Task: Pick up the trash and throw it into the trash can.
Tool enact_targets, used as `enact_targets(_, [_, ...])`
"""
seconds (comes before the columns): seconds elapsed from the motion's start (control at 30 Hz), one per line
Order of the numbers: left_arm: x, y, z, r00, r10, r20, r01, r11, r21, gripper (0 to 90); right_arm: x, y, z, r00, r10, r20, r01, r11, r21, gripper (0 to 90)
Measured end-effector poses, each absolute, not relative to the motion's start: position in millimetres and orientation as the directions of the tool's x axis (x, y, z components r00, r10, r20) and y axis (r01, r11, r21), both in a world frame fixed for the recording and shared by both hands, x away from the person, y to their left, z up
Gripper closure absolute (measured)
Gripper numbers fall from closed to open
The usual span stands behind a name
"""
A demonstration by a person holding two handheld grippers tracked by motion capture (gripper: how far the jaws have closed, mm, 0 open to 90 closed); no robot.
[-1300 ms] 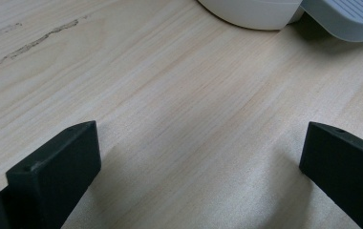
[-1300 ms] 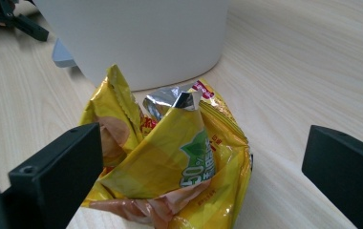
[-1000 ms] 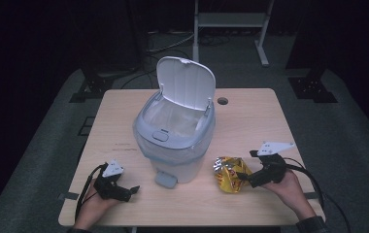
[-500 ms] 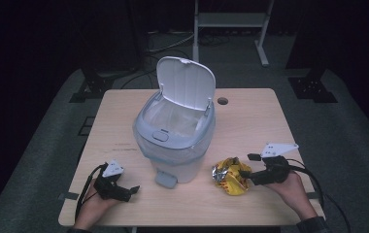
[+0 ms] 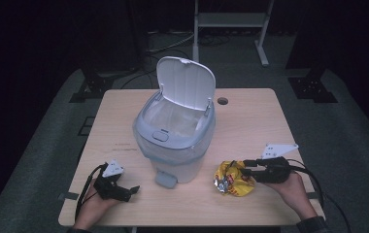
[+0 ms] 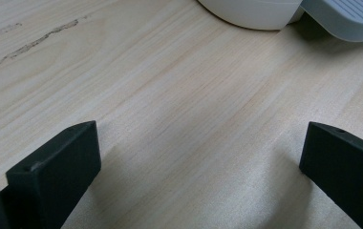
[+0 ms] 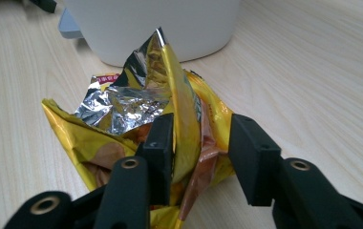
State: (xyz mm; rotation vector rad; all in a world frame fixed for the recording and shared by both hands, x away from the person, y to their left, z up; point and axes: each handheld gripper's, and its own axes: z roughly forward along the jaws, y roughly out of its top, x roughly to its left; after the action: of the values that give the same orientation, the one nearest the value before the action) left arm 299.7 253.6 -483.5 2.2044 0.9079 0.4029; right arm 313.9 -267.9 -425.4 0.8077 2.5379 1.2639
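Crumpled yellow snack bag (image 5: 232, 178) w/ silver foil inside lies on the wooden table (image 5: 250, 121), lower right of centre in the high view, just right of the bin's base. Right gripper (image 5: 248, 167) comes at it from the right of the frame, held in the person's right hand (image 5: 292, 187). In the right gripper view the bag (image 7: 155, 129) sits mid-frame; a raised fold of it stands between the two black jaws, which are narrowed around it. Left-hand jaw touches the fold; whether the right-hand jaw touches it, can't tell — a thin gap may remain. Rest of the bag rests on the tabletop.

White pedal bin (image 5: 175, 133) stands at table centre, lid up & tilted back, clear liner visible inside; its grey pedal (image 5: 165, 179) pokes out toward the bottom of the frame.

Left gripper (image 5: 129, 191) rests low at the lower left of the high view, in the person's left hand (image 5: 95, 206), well apart from the bag. In the left gripper view its jaws stand wide apart, bare tabletop between them, bin base & pedal (image 6: 346, 16) at the upper right of the frame.
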Motion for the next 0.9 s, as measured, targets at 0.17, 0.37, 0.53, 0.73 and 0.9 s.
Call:
enact_targets(0.17, [299.7, 253.8, -483.3, 0.706, 0.708, 0.019, 0.488, -0.506, 0.711, 0.0, 313.4, -268.9, -425.4, -0.846, 0.528, 0.076, 0.375, 0.487, 0.789, 75.2])
enact_targets(0.37, [299.7, 253.8, -483.4, 0.706, 0.708, 0.019, 0.488, -0.506, 0.712, 0.0, 313.9, -270.1, -426.3, -0.853, 0.513, 0.090, 0.376, 0.486, 0.789, 86.9])
enact_targets(0.53, [299.7, 253.8, -483.4, 0.706, 0.708, 0.019, 0.488, -0.506, 0.712, 0.0, 314.4, -271.9, -425.4, -0.852, 0.511, 0.111, 0.388, 0.476, 0.789, 88.7])
enact_targets(0.73, [299.7, 253.8, -483.3, 0.706, 0.708, 0.019, 0.488, -0.506, 0.711, 0.0, 314.6, -276.2, -421.2, -0.852, 0.508, 0.127, 0.390, 0.453, 0.801, 89.0])
enact_targets(0.9, [299.8, 253.8, -483.3, 0.706, 0.707, 0.020, 0.487, -0.506, 0.712, 0.0, 315.5, -279.4, -417.9, -0.854, 0.502, 0.137, 0.390, 0.443, 0.807, 89.3])
